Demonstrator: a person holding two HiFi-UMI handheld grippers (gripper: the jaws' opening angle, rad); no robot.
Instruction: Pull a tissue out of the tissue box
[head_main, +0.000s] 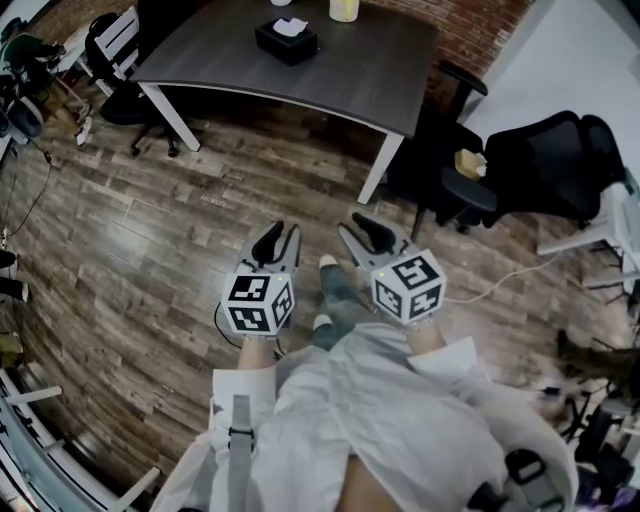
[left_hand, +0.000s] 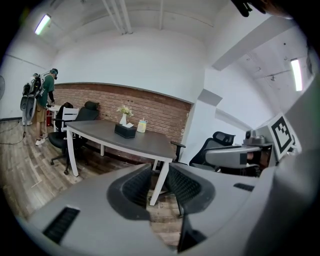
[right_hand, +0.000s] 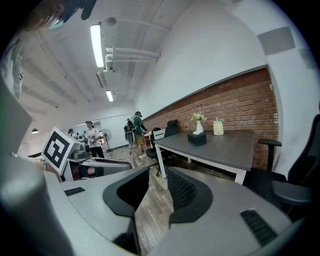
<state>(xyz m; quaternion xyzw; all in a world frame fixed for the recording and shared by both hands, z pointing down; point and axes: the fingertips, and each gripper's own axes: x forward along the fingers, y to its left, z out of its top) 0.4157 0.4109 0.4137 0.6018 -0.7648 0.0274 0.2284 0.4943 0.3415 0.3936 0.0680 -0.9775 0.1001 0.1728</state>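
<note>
Left gripper and right gripper were both spread and empty, well apart from the box on the far table.

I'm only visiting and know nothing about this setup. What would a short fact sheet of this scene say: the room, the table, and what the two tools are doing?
room: wooden floor, brick wall
table: dark top, white legs
on it: black tissue box with a white tissue sticking up, vase, pale cup
left tool: open, empty, well short of the table
right tool: open, empty, beside the left one
progress: tissue not yet pulled
</note>
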